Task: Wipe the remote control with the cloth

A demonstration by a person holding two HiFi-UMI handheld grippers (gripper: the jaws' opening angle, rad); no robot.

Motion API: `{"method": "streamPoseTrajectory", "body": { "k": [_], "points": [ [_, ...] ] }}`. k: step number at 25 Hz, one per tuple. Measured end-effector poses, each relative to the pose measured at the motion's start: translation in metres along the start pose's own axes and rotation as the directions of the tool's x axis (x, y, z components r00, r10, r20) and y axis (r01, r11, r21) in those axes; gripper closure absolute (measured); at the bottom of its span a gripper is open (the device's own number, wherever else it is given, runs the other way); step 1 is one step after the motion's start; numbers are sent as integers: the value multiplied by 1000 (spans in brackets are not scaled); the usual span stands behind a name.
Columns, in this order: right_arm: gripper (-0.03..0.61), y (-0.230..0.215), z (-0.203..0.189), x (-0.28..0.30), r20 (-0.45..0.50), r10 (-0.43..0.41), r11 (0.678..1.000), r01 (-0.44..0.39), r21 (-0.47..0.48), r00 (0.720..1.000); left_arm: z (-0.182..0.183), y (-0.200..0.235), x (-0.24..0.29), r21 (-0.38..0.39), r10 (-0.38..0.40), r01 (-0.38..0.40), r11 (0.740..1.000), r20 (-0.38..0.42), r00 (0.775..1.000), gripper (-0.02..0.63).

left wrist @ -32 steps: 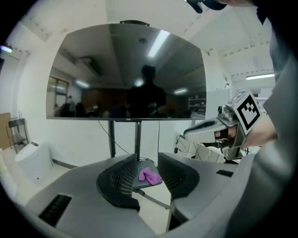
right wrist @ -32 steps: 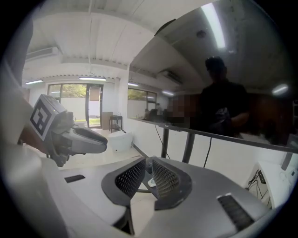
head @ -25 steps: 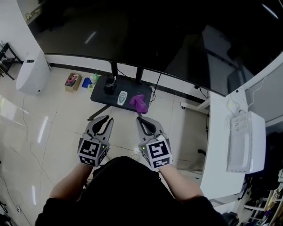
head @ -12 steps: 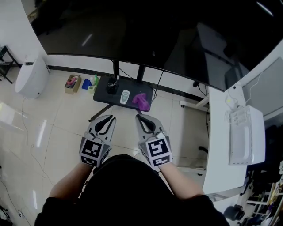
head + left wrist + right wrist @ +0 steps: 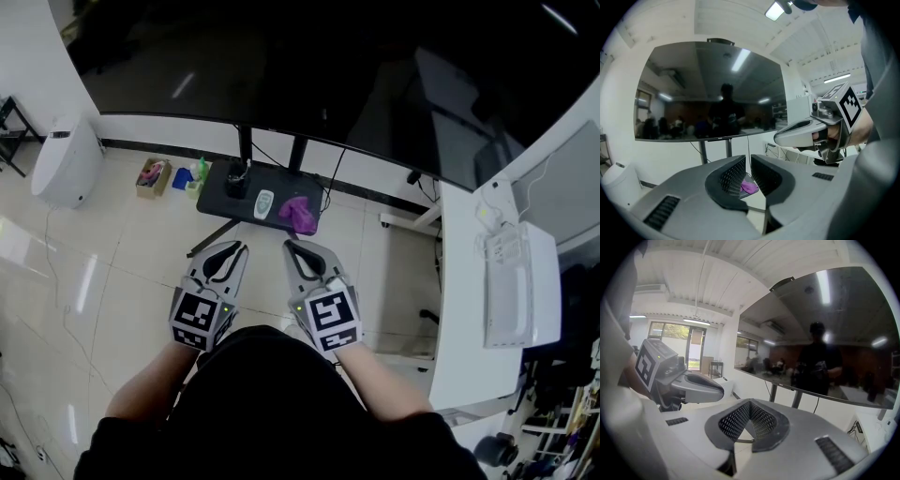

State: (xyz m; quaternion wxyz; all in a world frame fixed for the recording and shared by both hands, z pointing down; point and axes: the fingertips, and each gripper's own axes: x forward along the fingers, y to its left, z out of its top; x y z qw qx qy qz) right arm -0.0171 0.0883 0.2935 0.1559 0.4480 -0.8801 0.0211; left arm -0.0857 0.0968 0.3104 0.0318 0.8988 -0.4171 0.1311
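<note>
A white remote control lies on a small black table on the floor below the big screen. A crumpled purple cloth lies just right of the remote on the same table. Both grippers hang in the air well short of the table, side by side and pointing at it. My left gripper is shut and holds nothing; past its jaws the left gripper view shows the purple cloth. My right gripper is also shut and holds nothing.
A large dark screen on a stand fills the top. A dark object stands at the table's back. A white appliance and a box of bottles are at left. A white desk carries a white device.
The head view has shifted a little, so the table sits slightly higher and further right. Both grippers stay side by side; the right one has edged slightly up and left.
</note>
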Motion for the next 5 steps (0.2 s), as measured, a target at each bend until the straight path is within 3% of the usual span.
{"method": "streamPoseTrajectory", "body": {
  "k": [5],
  "points": [
    [563,-3,1,1,3,2,1000,-2,-2,1000,0,-1,4,-3,1,-1,1000,-1,1000,590]
  ]
}}
